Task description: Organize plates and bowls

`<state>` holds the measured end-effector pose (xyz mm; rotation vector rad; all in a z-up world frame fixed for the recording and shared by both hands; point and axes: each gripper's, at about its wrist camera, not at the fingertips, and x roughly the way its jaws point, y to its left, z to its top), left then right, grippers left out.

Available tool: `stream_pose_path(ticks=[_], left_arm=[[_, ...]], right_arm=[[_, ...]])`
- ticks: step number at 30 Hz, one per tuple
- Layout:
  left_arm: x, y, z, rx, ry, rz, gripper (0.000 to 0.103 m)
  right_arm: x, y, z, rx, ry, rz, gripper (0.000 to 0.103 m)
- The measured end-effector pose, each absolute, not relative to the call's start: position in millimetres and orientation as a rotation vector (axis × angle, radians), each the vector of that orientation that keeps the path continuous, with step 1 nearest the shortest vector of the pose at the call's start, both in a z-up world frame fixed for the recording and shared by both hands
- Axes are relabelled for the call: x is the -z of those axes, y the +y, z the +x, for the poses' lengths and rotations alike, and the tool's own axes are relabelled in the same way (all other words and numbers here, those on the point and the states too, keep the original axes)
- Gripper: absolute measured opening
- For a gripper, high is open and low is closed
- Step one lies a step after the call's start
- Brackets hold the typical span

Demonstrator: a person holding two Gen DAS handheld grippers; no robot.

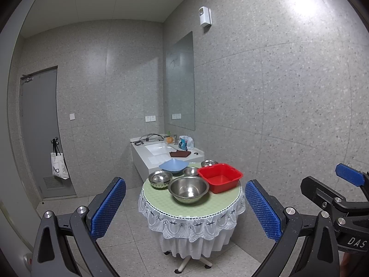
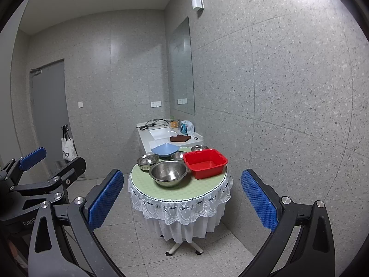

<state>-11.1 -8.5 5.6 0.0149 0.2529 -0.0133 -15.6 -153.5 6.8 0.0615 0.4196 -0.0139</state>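
A small round table (image 1: 203, 207) (image 2: 200, 190) with a green top and white lace skirt stands ahead, well beyond both grippers. On it sit a large steel bowl (image 1: 188, 189) (image 2: 168, 173), a medium steel bowl (image 1: 160, 179) (image 2: 147, 161), two small steel bowls (image 1: 191, 171) (image 1: 208, 162), a blue square bowl (image 1: 174, 165) (image 2: 165, 150) and a red plastic basin (image 1: 220, 177) (image 2: 205, 162). My left gripper (image 1: 185, 210) is open and holds nothing. My right gripper (image 2: 181, 199) is open too. Each gripper shows at the edge of the other's view.
A white sink counter (image 1: 161, 154) (image 2: 161, 133) stands behind the table against the tiled wall, with a brown cloth (image 1: 180, 153), cables and a plastic bag on it. A grey door (image 1: 41, 133) with a hanging tote bag (image 1: 58, 168) is at left. Tiled floor surrounds the table.
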Motion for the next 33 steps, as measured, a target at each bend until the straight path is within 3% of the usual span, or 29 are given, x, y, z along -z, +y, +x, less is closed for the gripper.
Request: stream_pose_path(ticks=[23, 33], left_arm=[[5.4, -7.2, 5.6, 0.005, 0.262, 0.015, 0.102], [8.2, 6.0, 48.9, 0.022, 0.284, 0.015, 0.102]], right_arm=[[1.8, -153.0, 0.4, 0.002, 0.427, 0.070, 0.103], [10.6, -150.6, 29.8, 0.013, 0.441, 0.074, 0.103]])
